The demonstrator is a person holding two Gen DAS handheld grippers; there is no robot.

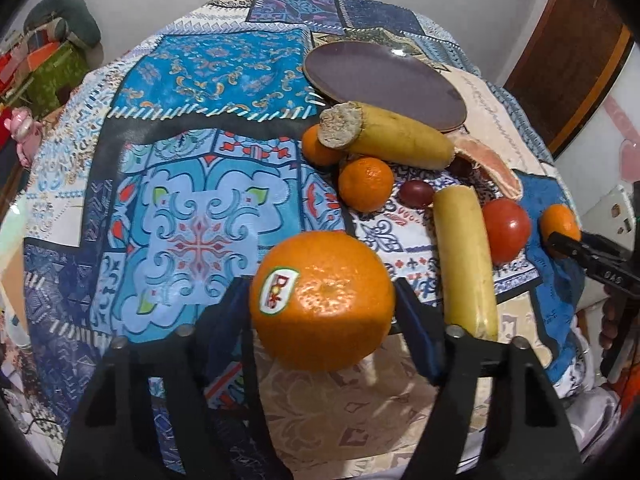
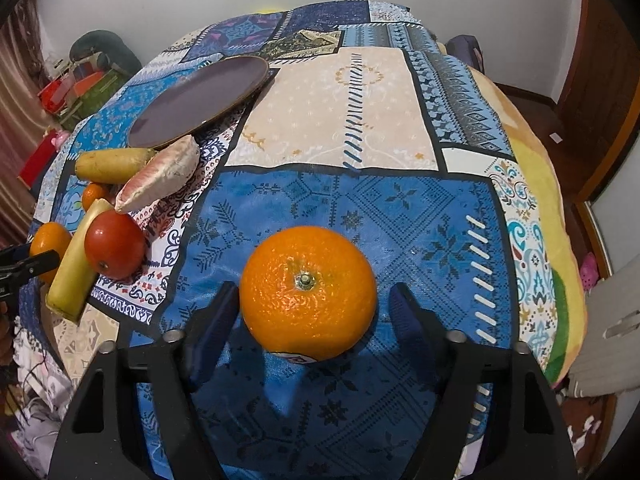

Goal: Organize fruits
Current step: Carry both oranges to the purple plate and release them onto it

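Observation:
My left gripper (image 1: 322, 300) is shut on a large orange with a Dole sticker (image 1: 323, 300), its pads touching both sides. My right gripper (image 2: 310, 306) is open around a second large orange (image 2: 308, 292) that rests on the patterned cloth, with a gap on the right side. Other fruit lies in a loose pile: two banana pieces (image 1: 394, 134) (image 1: 466, 256), small oranges (image 1: 366, 184), a red tomato (image 1: 506, 230) and a pomelo slice (image 2: 160, 178). A dark purple plate (image 1: 384, 82) lies empty at the far side and shows in the right wrist view (image 2: 200, 100) too.
The fruit lies on a bed or table covered by a blue patchwork cloth (image 2: 340, 100). A small dark plum (image 1: 416, 192) lies among the pile. Clutter and boxes (image 1: 48, 60) stand at the far left, a wooden door (image 1: 568, 52) at the right.

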